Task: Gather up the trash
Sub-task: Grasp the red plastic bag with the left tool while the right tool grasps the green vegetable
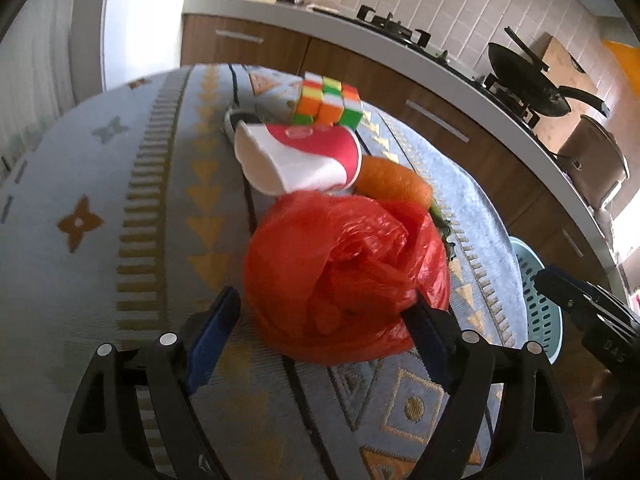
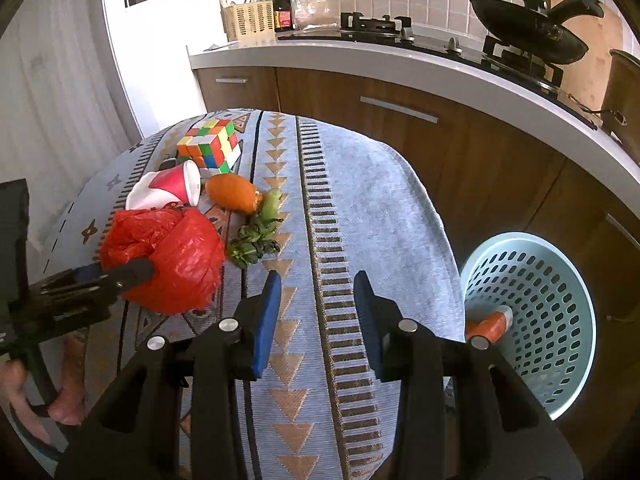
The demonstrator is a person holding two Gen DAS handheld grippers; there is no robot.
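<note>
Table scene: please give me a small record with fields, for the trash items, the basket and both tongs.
surface: table with patterned cloth
red bag: crumpled, between the open left tongs
cup: on its side, behind the bag
carrot: beside the cup
greens: next to the carrot
cube: at the far end
basket: off the table's right edge, one orange item inside
right tongs: open, holding nothing

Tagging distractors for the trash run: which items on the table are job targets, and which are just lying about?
Job:
red plastic bag, between the open left gripper fingers
crushed paper cup
blue basket
wilted greens

Lying about:
puzzle cube
carrot
</note>
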